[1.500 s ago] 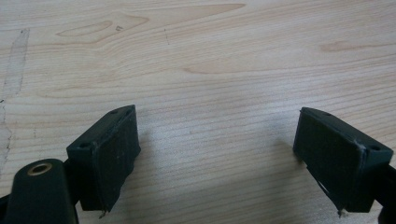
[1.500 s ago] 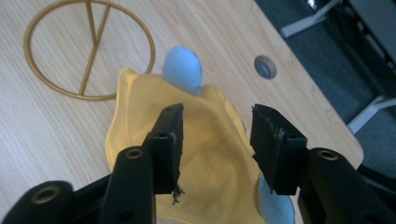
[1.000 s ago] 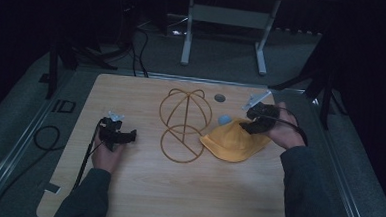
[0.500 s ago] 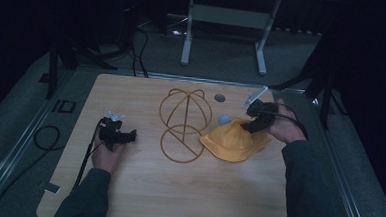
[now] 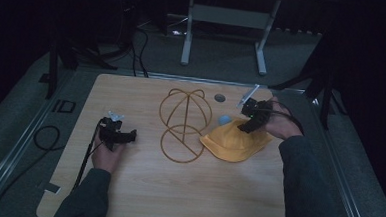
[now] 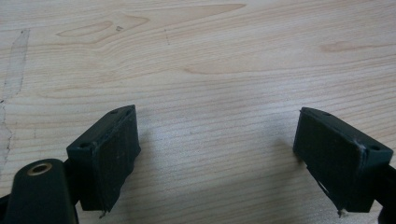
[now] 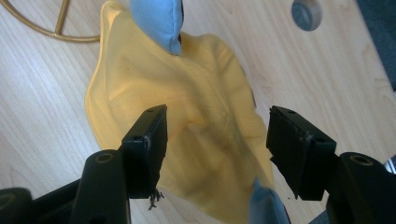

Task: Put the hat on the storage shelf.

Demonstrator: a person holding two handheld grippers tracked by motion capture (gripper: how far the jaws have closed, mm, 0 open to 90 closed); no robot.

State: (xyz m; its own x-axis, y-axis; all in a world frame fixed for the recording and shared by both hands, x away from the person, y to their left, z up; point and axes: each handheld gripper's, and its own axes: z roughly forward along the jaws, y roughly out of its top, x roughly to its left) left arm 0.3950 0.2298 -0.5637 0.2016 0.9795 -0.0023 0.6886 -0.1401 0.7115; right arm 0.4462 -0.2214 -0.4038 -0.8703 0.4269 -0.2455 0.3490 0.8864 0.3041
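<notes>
On the wooden table (image 5: 177, 188), a gold wire hat frame (image 5: 184, 123) is seen near the middle, used as landmark. Just right of the frame, a yellow hat (image 5: 236, 143) is laid crumpled on the tabletop, its edge close to the frame's round base ring. A blue patch (image 5: 224, 120) of the hat is seen at the end nearest the frame's dome. Over the hat's far-right side, the right gripper (image 5: 250, 119) is held, jaws spread apart with yellow cloth between and below them; nothing is clamped. In the right gripper view the hat (image 7: 187, 121) is spread under the jaws, with blue cloth (image 7: 156, 21) at top and the frame's ring (image 7: 51, 28) at upper left. A grey round insert (image 5: 219, 97) is set in the table beyond the frame, right of its top. Well left of the frame, the left gripper (image 5: 119, 134) is rested low over bare wood, jaws wide apart, empty. A cable (image 5: 86, 158) is trailed from it toward the near edge.
</notes>
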